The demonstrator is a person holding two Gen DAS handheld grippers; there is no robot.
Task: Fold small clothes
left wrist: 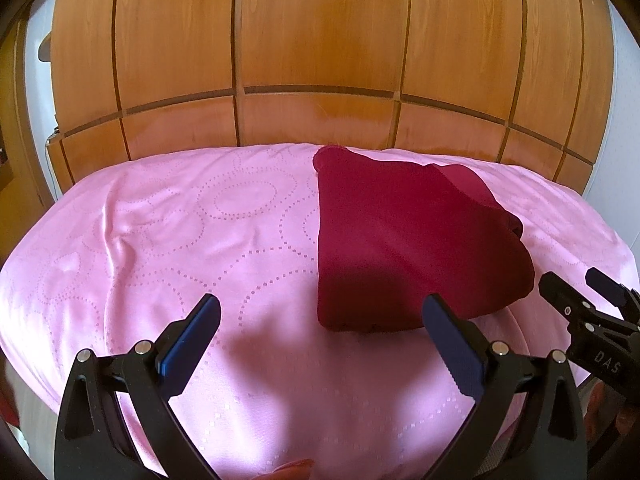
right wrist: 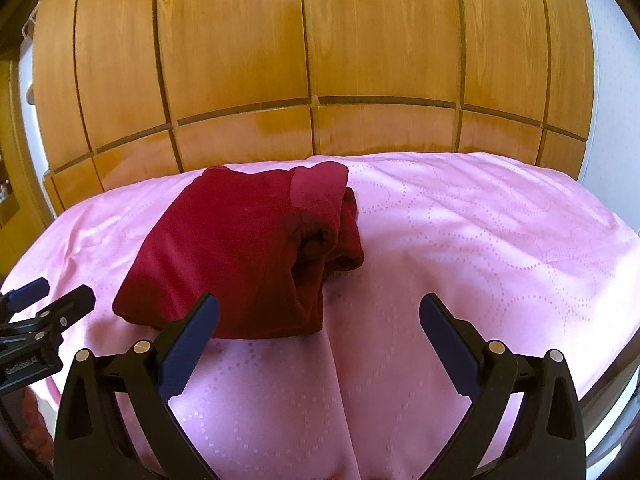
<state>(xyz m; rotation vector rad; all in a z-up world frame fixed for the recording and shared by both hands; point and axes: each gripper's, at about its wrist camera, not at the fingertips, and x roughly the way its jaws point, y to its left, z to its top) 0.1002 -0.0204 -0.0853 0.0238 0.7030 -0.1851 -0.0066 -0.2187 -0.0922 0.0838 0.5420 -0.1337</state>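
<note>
A dark red garment [left wrist: 404,240] lies folded into a compact rectangle on the pink bedspread [left wrist: 180,240]. In the right wrist view the garment [right wrist: 240,248] shows stacked layers and a rolled edge on its right side. My left gripper [left wrist: 320,316] is open and empty, held just short of the garment's near left corner. My right gripper [right wrist: 320,312] is open and empty, held near the garment's near right corner. The right gripper also shows in the left wrist view [left wrist: 576,288], and the left gripper shows in the right wrist view [right wrist: 52,296].
A wooden panelled headboard [left wrist: 320,60] rises behind the bed. A white wall [right wrist: 616,80] stands to the right. Wooden furniture [left wrist: 16,160] stands at the far left. The bedspread [right wrist: 480,240] has a dotted ring pattern and soft creases.
</note>
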